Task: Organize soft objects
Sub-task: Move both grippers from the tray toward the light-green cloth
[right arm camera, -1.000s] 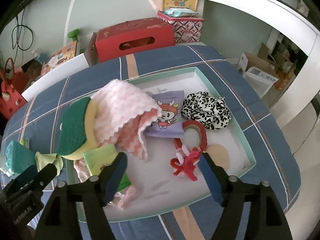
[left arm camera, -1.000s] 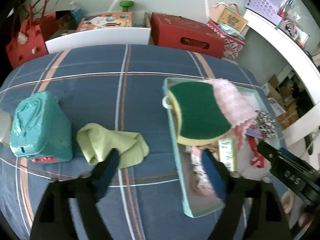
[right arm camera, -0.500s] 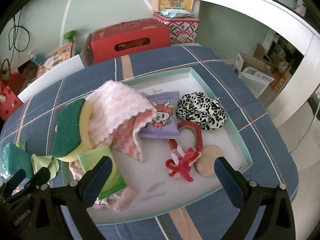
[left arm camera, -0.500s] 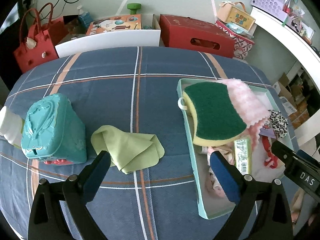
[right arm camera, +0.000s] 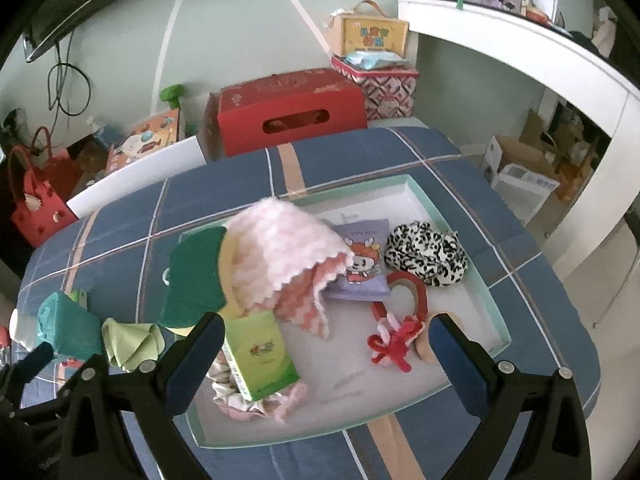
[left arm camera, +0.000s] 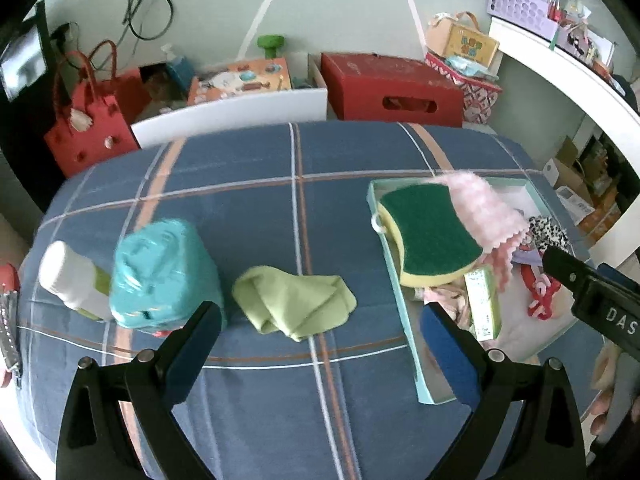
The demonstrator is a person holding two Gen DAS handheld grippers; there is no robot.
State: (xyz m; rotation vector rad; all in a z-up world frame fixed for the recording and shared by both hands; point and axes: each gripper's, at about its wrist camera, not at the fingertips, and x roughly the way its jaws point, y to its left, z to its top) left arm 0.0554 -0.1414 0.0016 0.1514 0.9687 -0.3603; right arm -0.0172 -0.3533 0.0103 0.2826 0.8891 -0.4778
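A pale green tray (right arm camera: pixel 486 292) on the blue plaid cloth holds a green and yellow sponge (right arm camera: pixel 196 280), a pink fluffy cloth (right arm camera: pixel 280 252), a purple pouch (right arm camera: pixel 362 264), a leopard-print scrunchie (right arm camera: pixel 426 252), a red knotted toy (right arm camera: pixel 394 340) and a green packet (right arm camera: pixel 258 354). A light green cloth (left arm camera: pixel 294 300) lies crumpled on the table left of the tray (left arm camera: pixel 390 248). My left gripper (left arm camera: pixel 320 344) hovers open above the table, just in front of that cloth. My right gripper (right arm camera: pixel 326 352) hangs open over the tray's near half, holding nothing.
A teal house-shaped box (left arm camera: pixel 164 272) and a white bottle (left arm camera: pixel 72 280) stand left of the green cloth. Beyond the table's far edge are a red box (left arm camera: pixel 392 88), a red bag (left arm camera: pixel 88 120) and a white shelf (left arm camera: pixel 568 68) at the right.
Both grippers have risen and pulled back from the table. Each one's jaws have spread wider. The objects in the tray and the green cloth lie as before.
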